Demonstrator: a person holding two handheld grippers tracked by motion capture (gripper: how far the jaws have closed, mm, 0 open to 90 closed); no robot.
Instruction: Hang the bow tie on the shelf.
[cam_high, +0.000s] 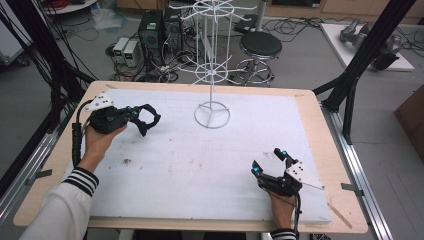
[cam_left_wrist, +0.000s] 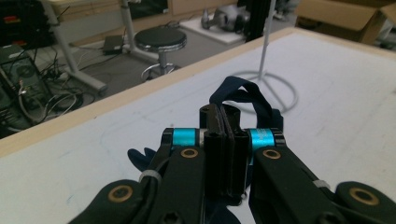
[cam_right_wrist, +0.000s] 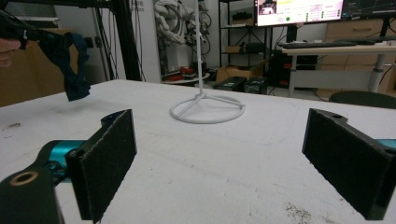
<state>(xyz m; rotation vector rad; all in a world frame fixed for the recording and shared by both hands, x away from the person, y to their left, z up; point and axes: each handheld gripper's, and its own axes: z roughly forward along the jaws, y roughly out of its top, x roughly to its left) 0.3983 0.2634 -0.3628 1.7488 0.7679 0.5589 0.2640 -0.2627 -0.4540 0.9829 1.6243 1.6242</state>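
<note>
The left tool is clenched on a dark blue strap, lifted above the worktop, probably for hanging on the white rack ahead. The right tool rests released.

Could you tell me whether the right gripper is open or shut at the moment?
Open. In the right gripper view the right gripper's two fingers stand wide apart with bare white table between them, holding nothing.

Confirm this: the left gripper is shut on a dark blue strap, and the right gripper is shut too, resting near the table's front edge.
Not quite. The right gripper is open: the right gripper view shows its jaws wide apart with nothing between them. The left gripper is indeed shut on the dark blue strap.
</note>
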